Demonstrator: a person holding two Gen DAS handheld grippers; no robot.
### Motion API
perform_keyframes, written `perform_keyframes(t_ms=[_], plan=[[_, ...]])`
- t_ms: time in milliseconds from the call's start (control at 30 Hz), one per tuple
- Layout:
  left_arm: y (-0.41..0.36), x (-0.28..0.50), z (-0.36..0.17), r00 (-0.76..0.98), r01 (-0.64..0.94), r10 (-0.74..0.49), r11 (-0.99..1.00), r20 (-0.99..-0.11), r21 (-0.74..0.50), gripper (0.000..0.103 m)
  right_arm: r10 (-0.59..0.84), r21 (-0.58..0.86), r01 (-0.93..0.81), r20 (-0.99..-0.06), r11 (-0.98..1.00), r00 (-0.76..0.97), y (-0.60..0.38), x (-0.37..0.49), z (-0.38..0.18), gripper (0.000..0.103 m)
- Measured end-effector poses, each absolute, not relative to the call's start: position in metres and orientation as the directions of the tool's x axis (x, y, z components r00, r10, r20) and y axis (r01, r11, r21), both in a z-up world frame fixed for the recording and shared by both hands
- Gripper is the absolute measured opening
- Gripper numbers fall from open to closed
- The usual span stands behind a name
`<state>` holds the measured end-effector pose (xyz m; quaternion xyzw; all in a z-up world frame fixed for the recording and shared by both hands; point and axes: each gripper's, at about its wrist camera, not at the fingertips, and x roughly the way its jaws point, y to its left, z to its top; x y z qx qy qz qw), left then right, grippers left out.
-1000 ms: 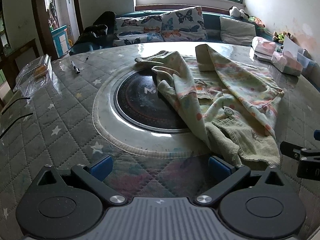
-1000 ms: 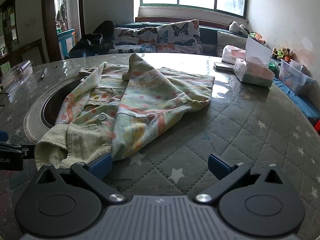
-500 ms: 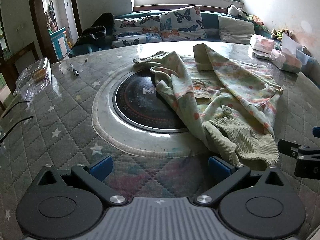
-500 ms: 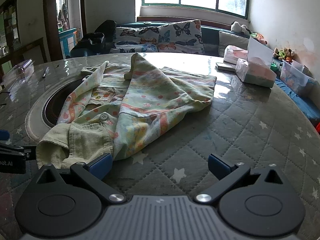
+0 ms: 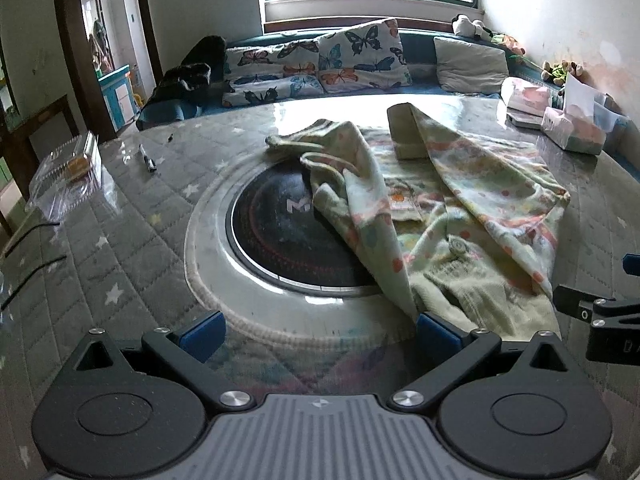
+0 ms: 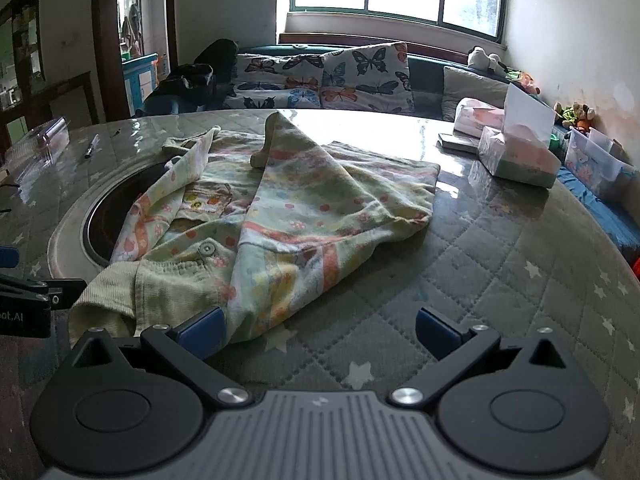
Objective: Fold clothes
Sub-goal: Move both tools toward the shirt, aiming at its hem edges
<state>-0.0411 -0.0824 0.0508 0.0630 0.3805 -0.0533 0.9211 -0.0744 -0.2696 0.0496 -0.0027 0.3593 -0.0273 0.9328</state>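
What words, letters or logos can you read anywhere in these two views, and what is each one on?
"M", white, on the dark round hob set in the table.
"oot,AI", cut off by the frame edge, on the left gripper's black body, at the left edge of the right wrist view.
"D", also cut off, on the right gripper's black body, at the right edge of the left wrist view.
Tissue box print: too blurred to read.

Left tool [image 5: 318, 332], right tool [image 6: 318, 330]: black linkages, blue pads, silver screws.

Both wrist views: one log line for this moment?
garment: crumpled on table | left tool: open, empty | right tool: open, empty
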Motion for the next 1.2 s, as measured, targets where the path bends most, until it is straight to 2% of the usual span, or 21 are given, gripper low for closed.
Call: perform_keyframes(t_ms=[533,867,1200], plan=[[-0.097,0.005,0.066,0.754,0.185,-0.078,0.978,-0.653,0.096,0.102,-0.036,-0.056,-0.001,-0.654,0.998,0.755,-0.277,-0.024,0.07,0.097],[-0.106,0.02,0.059,0.732,0.201,-0.078,0.974,-0.676,0.105,0.103,-0.031,-0.058,-0.011,-0.662,0.998,0.749,-0.278,-0.004,0.067,0.097],[-0.107,0.055,0.065,0.751,0.18,-0.062,0.977,-0.658,0.114,0.102,-0.029,-0.073,-0.025,-0.657,0.997,0.753,-0.283,0.035,0.076,0.094]])
